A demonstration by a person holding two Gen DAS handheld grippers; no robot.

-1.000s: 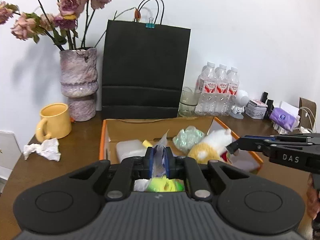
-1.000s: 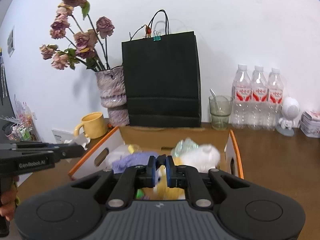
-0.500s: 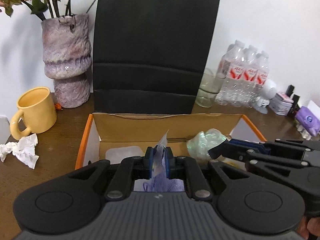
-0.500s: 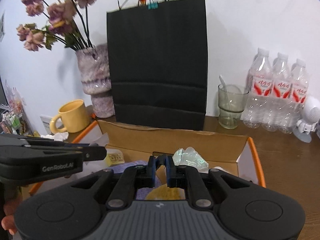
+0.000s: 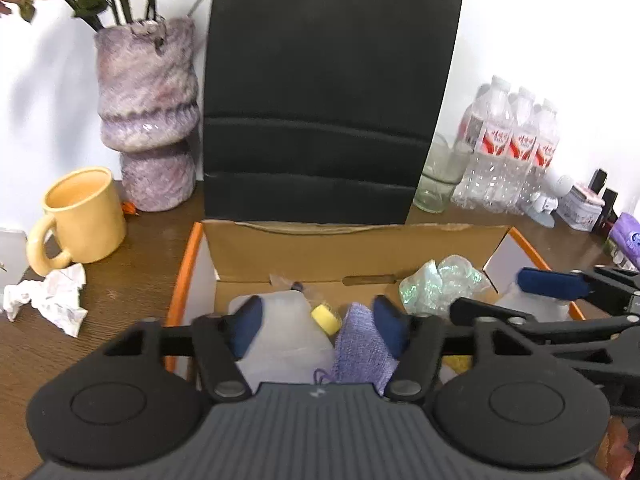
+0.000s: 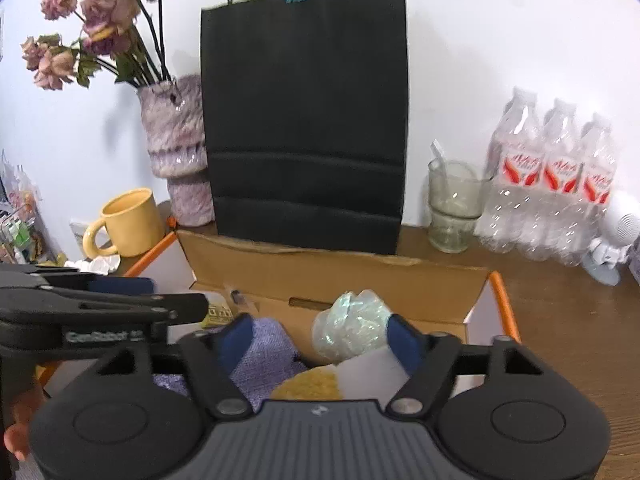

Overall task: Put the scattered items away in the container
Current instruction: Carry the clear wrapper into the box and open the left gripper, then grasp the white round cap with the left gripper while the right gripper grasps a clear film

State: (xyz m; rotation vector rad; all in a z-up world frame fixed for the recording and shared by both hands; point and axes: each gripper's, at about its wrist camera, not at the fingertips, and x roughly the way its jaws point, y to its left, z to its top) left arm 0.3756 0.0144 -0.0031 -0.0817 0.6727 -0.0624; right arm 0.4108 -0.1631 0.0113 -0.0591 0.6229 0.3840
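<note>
The cardboard box with an orange rim holds a white plastic pouch, a small yellow piece, a purple cloth and an iridescent wrap. My left gripper hangs over the pouch and cloth, jaws opening, pads touching nothing. A clear packet lies by the back wall. My right gripper hovers over the yellow-and-white plush, jaws opening, with nothing pressed between them. Each gripper shows in the other's view: the right gripper, the left gripper.
Behind the box stands a black paper bag. A purple vase of dried roses, a yellow mug and crumpled tissue sit left. A glass, water bottles and a small white figure sit right.
Both grippers moved forward and down over the box, then opened. The clear packet left the left jaws and the plush left the right jaws; both now lie in the box.
</note>
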